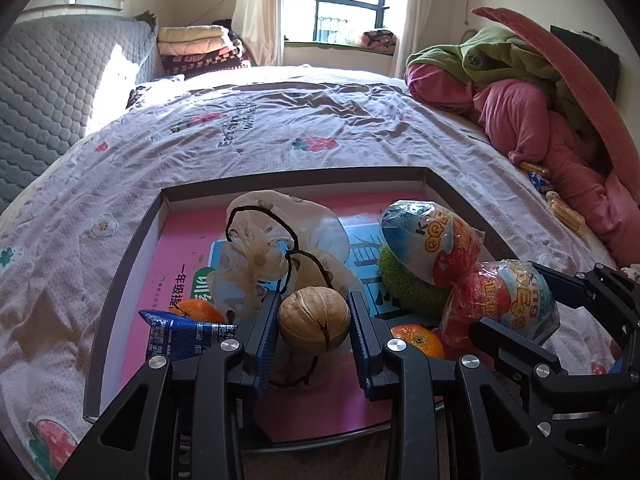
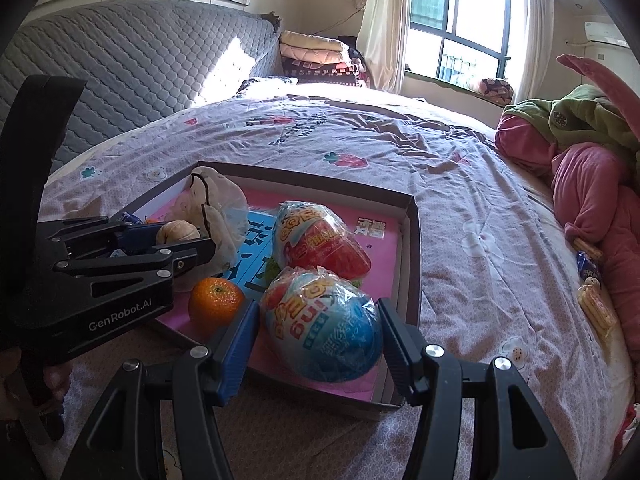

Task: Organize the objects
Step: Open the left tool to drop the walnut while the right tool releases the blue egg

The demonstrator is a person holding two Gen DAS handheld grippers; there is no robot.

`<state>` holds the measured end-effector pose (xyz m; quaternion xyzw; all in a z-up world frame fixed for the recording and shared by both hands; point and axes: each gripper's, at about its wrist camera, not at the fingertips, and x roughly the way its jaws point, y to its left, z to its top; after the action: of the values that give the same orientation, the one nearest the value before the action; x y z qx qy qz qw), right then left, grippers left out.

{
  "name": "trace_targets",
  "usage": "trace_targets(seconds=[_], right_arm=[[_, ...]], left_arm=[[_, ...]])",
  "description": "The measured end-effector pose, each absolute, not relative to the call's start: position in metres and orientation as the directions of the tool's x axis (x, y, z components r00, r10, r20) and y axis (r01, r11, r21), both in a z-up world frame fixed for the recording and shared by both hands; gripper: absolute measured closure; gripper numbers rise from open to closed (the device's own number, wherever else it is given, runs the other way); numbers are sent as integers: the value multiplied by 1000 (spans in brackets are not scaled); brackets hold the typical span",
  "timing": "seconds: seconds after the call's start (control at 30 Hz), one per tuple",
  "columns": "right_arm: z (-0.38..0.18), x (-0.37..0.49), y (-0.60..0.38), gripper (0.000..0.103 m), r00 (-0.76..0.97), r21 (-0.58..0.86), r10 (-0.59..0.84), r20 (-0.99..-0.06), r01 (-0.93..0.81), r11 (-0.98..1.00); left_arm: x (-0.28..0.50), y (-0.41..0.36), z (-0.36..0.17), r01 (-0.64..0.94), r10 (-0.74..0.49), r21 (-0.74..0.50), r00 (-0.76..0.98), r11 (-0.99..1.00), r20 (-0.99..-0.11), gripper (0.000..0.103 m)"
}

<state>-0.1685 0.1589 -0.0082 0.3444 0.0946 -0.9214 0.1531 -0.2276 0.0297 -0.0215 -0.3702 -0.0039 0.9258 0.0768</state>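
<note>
We hold the walnut (image 1: 314,320) pinched in the left gripper (image 1: 313,330) and a foil-wrapped toy egg (image 2: 320,326) clamped in the right gripper (image 2: 318,344), both over the near edge of the cardboard tray (image 2: 414,240) on the bed. Best to lower each slowly and let go only once it rests. Farther in, a tangerine (image 2: 216,303), second egg (image 2: 320,238) and plastic bag (image 1: 280,236) crowd the tray, so we'd aim for bare pink floor.

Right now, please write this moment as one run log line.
left gripper: shut on walnut | right gripper: shut on toy egg | both over box | bed
</note>
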Motion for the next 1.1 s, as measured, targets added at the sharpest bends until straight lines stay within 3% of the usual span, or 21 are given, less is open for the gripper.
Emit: trace_targets(seconds=[0.57,1.1], right_arm=[[-12,-171,157,43,-710,-77,-203,-674,341,-937],[9,-156,156,38,-753,-86,-216,-621,340,-937]], left_arm=[[-226,27,-23,-140,156,-79,-706,-987,-691,69],[-206,16,4,-109,142,-91,-736,-990,-662,55]])
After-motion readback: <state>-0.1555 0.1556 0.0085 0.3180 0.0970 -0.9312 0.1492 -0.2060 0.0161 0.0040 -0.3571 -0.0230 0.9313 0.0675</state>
